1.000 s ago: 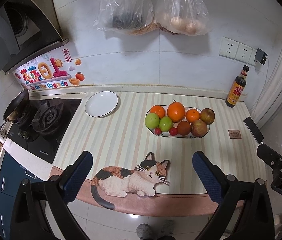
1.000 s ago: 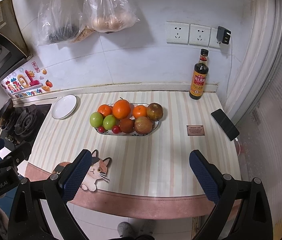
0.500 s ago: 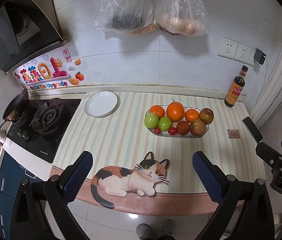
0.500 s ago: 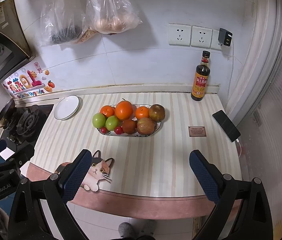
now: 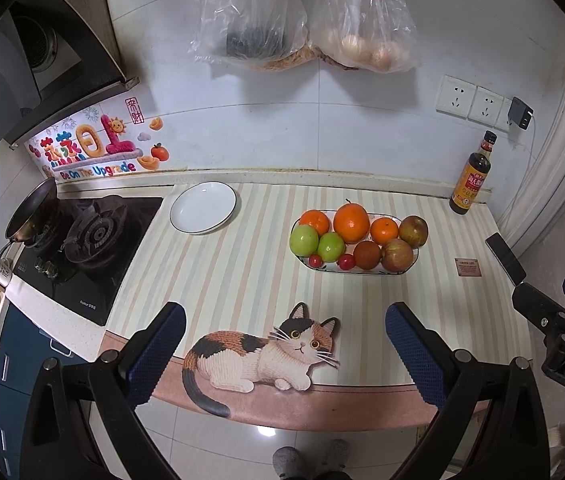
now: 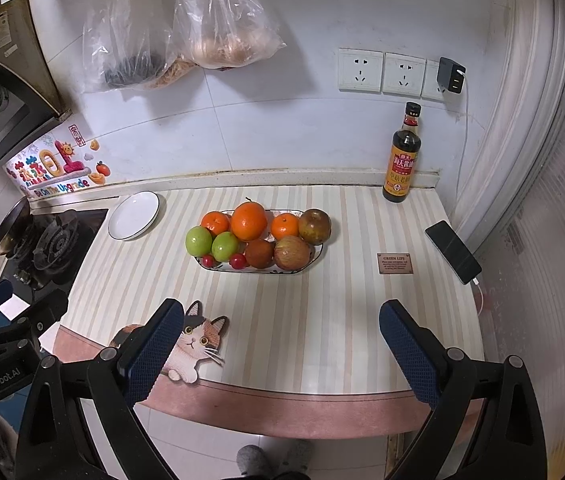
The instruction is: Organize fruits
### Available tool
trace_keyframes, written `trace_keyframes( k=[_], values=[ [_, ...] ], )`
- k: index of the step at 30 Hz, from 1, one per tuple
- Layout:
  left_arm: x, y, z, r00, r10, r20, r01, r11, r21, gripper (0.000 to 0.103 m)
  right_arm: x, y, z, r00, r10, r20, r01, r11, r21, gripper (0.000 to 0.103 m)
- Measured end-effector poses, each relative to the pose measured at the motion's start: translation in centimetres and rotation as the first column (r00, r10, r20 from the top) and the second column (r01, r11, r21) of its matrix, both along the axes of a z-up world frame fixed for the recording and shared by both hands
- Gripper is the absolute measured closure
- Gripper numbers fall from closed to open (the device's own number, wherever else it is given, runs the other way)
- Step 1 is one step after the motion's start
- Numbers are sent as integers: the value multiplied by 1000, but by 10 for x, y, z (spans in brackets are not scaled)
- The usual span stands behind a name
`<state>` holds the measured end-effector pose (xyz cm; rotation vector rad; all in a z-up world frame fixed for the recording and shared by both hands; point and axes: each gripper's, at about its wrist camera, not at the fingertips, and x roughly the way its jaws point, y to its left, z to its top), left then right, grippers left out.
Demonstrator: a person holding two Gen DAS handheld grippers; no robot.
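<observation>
An oval fruit dish (image 5: 362,273) (image 6: 218,266) sits mid-counter, piled with a large orange (image 5: 351,223) (image 6: 248,221), two small oranges, two green apples (image 5: 303,239) (image 6: 198,241), reddish apples and two cherry tomatoes (image 5: 345,261). An empty white plate (image 5: 203,207) (image 6: 133,215) lies to its left by the stove. My left gripper (image 5: 285,352) hangs open over the counter's front edge, well short of the dish. My right gripper (image 6: 282,350) is open too, at the same front edge, nothing between its fingers.
A gas stove (image 5: 82,244) with a pan (image 5: 32,214) is at the left. A soy sauce bottle (image 6: 402,160) stands at the back right, a phone (image 6: 452,252) and a small card (image 6: 395,263) at the right. A cat-shaped mat (image 5: 262,354) lies at the front edge. Plastic bags (image 5: 302,20) hang on the wall.
Both views have shifted slightly: the fruit dish sits a little higher and further left in the left view and further right in the right view. Both grippers stay open.
</observation>
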<state>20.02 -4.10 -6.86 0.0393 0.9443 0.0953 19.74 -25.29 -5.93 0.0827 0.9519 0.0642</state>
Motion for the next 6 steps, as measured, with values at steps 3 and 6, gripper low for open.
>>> trace_keyframes(
  k=[3,6],
  values=[
    [-1,0,1,1000,-4,6,4,1000,0,1,0,0,0,1000,0,1,0,1000,-1,3],
    [-1,2,1,1000,-5,10,5,1000,-2,1,0,0,0,1000,-1,0,1,1000,2,3]
  ],
)
